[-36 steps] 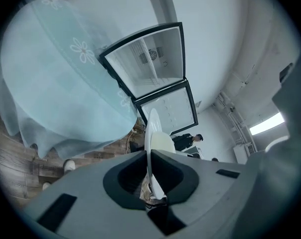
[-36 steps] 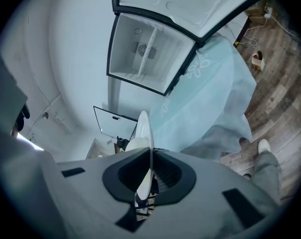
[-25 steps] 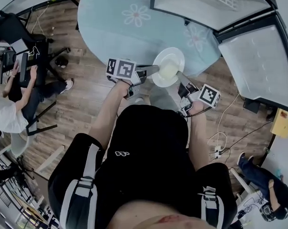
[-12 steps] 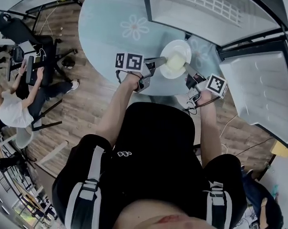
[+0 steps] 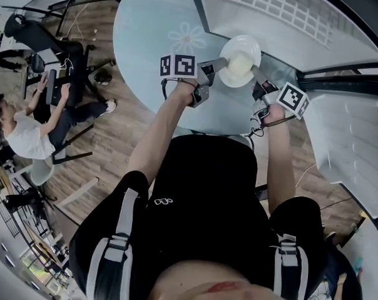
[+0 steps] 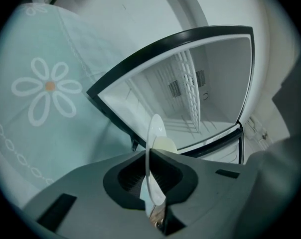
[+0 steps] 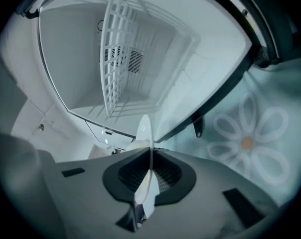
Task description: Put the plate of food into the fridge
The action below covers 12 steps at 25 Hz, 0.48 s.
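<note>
Round and flower-patterned, the table (image 5: 145, 55) fills the top, the open fridge (image 5: 270, 5) at one o'clock of it. Between them the plate (image 5: 244, 49) hangs level over the table's edge, with pale food (image 5: 238, 67) heaped on it. The left claw (image 5: 219, 65) pinches its rim at eight o'clock and the right claw (image 5: 259, 77) at five, both clamped on the thin edge. The plate looks stiff, smooth and breakable, likely slippery, so opposite rim grips suit it.

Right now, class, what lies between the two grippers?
The plate of food, gripped at opposite edges by the left gripper and right gripper, seen in the head view.
</note>
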Tool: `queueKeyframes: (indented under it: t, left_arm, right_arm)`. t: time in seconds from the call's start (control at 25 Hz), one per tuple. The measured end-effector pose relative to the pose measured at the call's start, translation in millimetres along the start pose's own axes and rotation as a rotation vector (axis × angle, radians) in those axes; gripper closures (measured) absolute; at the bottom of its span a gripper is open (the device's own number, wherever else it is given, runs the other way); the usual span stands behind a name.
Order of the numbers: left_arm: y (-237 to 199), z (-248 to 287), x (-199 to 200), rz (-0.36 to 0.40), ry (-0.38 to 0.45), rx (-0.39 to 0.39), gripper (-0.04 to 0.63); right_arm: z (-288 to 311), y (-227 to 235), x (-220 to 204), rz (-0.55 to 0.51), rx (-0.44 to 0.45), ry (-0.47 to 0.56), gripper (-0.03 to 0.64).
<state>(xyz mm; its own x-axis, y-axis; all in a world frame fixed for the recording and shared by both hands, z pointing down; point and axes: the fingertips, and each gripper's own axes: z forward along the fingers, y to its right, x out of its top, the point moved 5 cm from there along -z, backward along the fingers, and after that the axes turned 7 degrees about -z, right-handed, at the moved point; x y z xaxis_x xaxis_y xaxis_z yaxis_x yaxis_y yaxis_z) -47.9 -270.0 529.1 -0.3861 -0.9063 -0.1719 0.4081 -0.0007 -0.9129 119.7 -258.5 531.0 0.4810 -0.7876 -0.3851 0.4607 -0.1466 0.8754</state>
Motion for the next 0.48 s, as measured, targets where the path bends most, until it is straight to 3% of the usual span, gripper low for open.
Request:
queueKeyframes:
  t: [0.12,0.28,0.48]
  left_arm:
    - [-7.1,9.1,16.4,-0.031,0.021,-0.002,0.583]
    - [-18.8,29.8,38.9,0.003,0.025,0.001,0.583]
    - [-7.6,49.0,65.3,-0.064,0.083,-0.004,0.581]
  right_arm:
    - [14.0,5.0,13.2,0.007,-0.022,0.031,0.595]
    - [32.0,26.2,29.2,0.005,-0.031,0.079,0.595]
    - [42.6,22.8,67.4,0.012,-0.062,0.120,0.595]
